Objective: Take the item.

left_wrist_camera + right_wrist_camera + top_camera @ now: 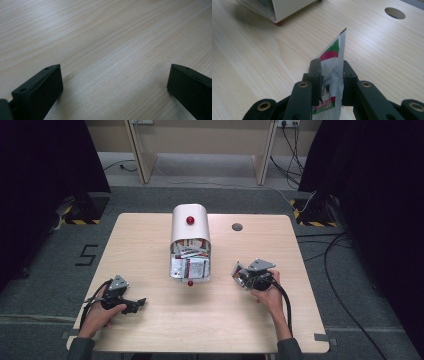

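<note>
- A pale wooden counter [150, 330] is seen from above, with a person's forearms coming in from the near edge, one set of tongs in each hand.
- A white box with a rounded lid [190, 240] stands at the middle of the counter. Its lid is tipped back, so the open front faces the person and the packets crammed inside [190, 262] can be reached.
- The right tongs [332, 77] are clamped on a single sachet [333, 65], white with a red and green print. Its lower part is pinched between the black jaws, so the top corner stands free above them.
- In the high view the right tongs [248, 276] are held just to the right of the box and apart from it, above the counter. This looks like a packet lifted clear of the box, ready to be set down on the bare wood.
- The left tongs [112, 82] rest low over the counter with the jaws wide apart and nothing between them. In the high view they [134, 304] sit at the near left, well apart from the box, seemingly kept out of the way while the other hand works.
- A round hole [237, 227] in the counter lies beyond the right tongs, near the far edge.
</note>
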`<state>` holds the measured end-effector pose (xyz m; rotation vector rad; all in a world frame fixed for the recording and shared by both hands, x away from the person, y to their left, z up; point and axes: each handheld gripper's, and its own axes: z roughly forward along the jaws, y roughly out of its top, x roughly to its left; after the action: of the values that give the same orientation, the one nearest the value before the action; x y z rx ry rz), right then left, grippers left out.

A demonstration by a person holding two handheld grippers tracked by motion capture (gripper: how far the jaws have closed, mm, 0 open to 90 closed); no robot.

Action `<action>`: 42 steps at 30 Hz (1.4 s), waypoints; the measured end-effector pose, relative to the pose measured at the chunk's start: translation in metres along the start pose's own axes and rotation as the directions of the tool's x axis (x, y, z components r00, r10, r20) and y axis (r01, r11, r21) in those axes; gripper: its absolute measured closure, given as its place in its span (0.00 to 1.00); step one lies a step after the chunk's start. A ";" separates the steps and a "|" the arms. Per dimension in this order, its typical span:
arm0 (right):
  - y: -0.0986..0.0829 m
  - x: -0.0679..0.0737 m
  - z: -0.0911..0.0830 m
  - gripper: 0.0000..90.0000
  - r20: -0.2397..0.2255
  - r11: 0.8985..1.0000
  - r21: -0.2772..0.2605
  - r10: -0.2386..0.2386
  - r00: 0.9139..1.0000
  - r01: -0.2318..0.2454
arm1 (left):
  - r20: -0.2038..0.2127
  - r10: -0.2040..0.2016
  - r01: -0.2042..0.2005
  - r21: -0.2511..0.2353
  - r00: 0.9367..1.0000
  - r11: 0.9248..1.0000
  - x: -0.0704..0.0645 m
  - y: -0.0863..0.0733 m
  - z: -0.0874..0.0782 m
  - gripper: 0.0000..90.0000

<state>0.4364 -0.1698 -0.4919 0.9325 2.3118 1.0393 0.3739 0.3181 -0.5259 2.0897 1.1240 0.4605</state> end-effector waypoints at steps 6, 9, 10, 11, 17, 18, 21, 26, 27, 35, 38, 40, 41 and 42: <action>-0.002 -0.002 0.001 0.79 0.018 1.000 0.011 -0.004 1.000 0.004 | 0.000 0.000 0.000 0.000 1.000 1.000 0.000 0.000 0.000 0.00; -0.003 -0.002 0.002 0.75 0.026 1.000 0.021 -0.001 1.000 0.000 | 0.000 0.000 0.000 0.000 1.000 1.000 0.000 0.000 0.000 0.00; -0.003 -0.003 0.002 0.75 0.026 1.000 0.023 0.002 1.000 -0.002 | 0.000 0.000 0.000 0.000 1.000 1.000 0.000 0.000 0.000 0.00; -0.003 -0.003 0.002 0.74 0.026 1.000 0.023 0.002 1.000 -0.003 | 0.000 0.000 0.000 0.000 1.000 1.000 0.000 0.000 0.000 0.00; -0.003 -0.003 0.002 0.72 0.035 0.999 0.033 -0.003 0.999 0.002 | 0.000 0.000 0.000 0.000 1.000 1.000 0.000 0.000 0.000 0.00; -0.003 -0.003 0.002 0.71 0.036 0.999 0.033 -0.002 0.999 0.001 | 0.000 -0.001 0.001 0.000 1.000 1.000 0.000 0.000 0.000 0.00; -0.003 -0.003 0.002 0.70 0.045 0.999 0.036 -0.009 0.999 0.008 | 0.000 -0.001 0.001 0.000 1.000 1.000 0.000 0.000 0.000 0.00; -0.004 -0.004 0.002 0.67 0.057 0.999 0.045 0.002 0.998 -0.004 | 0.000 0.000 0.000 0.000 1.000 1.000 0.000 0.000 0.000 0.00; -0.003 -0.005 0.002 0.66 0.060 0.999 0.046 0.000 0.998 -0.002 | 0.000 0.000 0.000 0.000 1.000 1.000 0.000 0.000 0.000 0.00; -0.003 -0.006 0.000 0.54 0.119 0.998 0.058 0.003 0.993 -0.010 | 0.000 0.000 0.000 0.000 1.000 1.000 0.000 0.000 0.000 0.00; -0.001 -0.006 -0.002 0.50 0.135 0.998 0.051 0.019 0.991 -0.026 | 0.000 -0.001 0.001 0.000 1.000 1.000 0.000 0.000 0.000 0.00; -0.001 -0.006 -0.003 0.50 0.135 0.998 0.051 0.022 0.991 -0.029 | 0.000 0.000 0.000 0.000 1.000 1.000 0.000 0.000 0.000 0.00; 0.000 -0.006 -0.004 0.50 0.136 0.998 0.050 0.020 0.991 -0.027 | 0.000 0.000 0.000 0.000 1.000 1.000 0.000 0.000 0.000 0.00; 0.000 -0.006 -0.006 0.50 0.136 0.998 0.049 0.020 0.991 -0.027 | 0.000 0.000 0.000 0.000 1.000 1.000 0.000 0.000 0.000 0.00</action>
<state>0.4372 -0.1771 -0.4879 1.0199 2.2298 0.9011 0.3739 0.3181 -0.5259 2.0894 1.1244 0.4603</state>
